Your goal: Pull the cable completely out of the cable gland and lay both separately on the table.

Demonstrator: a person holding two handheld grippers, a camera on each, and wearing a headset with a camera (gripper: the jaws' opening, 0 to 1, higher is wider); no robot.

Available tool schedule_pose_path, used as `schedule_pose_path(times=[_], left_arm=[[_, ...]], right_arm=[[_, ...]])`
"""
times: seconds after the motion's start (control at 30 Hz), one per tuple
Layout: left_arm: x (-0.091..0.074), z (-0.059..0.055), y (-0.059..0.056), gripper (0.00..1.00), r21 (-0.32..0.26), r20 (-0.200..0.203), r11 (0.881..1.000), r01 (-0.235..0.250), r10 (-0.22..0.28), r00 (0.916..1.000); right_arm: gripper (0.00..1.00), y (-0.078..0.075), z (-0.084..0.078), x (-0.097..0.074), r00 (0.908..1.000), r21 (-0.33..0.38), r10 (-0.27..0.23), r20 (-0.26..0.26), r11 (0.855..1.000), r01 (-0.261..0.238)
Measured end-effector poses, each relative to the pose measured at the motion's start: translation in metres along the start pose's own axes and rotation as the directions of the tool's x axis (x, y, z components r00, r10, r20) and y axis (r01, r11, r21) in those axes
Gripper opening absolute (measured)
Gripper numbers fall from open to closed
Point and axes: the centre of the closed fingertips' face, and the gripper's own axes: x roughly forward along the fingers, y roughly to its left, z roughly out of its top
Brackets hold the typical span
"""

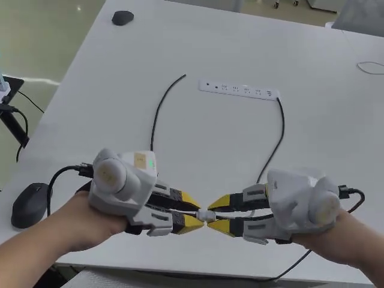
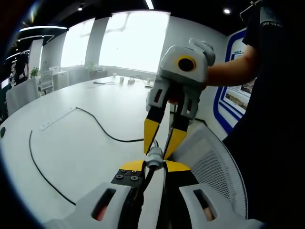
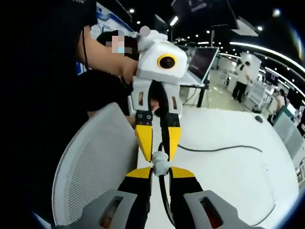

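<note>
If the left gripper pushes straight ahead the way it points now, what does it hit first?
The left gripper meets the small grey cable gland at its own tips first; right behind that stand the right gripper's yellow fingers, pointing back at it.

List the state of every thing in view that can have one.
Left gripper, shut on the small pale-grey cable gland.
Right gripper, shut on the same cable gland from the opposite side.
Cable gland, held between both grippers, not yet laid down.
Thin black cable, still threaded through the gland.
White power strip, lying flat on the white table, lead attached.
</note>
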Motion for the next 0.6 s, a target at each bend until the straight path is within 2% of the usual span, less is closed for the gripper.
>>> schedule_pose_path(times=[0.13, 0.17, 0.2, 0.23, 0.6], left_arm=[[-0.0015, 0.0015, 0.0009, 0.15, -0.008, 0.008, 1.0, -0.004, 0.004, 1.0], [-0.002, 0.0019, 0.0013, 0.15, -0.013, 0.009, 1.0, -0.005, 0.005, 0.9999], [-0.0024, 0.002, 0.001, 0.15, -0.016, 0.011, 1.0, -0.002, 0.003, 0.9999], [-0.0027, 0.0022, 0.0009, 0.15, -0.01, 0.016, 1.0, -0.006, 0.006, 0.9999], [-0.002, -0.0043, -0.0037, 0.15, -0.013, 0.004, 1.0, -0.017, 0.017, 0.9999]], right_arm=[[0.08, -0.0034, 0.0015, 0.0003, 0.9973, -0.101, -0.067, -0.031, 0.993, 0.063], [0.08, -0.0006, 0.0022, 0.0012, 0.997, -0.087, -0.069, -0.036, 0.994, 0.065], [0.09, -0.0019, 0.0027, 0.0005, 0.996, -0.13, -0.079, -0.042, 0.989, 0.073], [0.09, -0.0001, 0.0026, 0.0008, 0.9959, -0.139, -0.077, -0.047, 0.988, 0.07], [0.09, 0.0033, -0.0015, 0.0046, 0.9973, -0.094, -0.052, -0.053, 0.994, 0.047]])
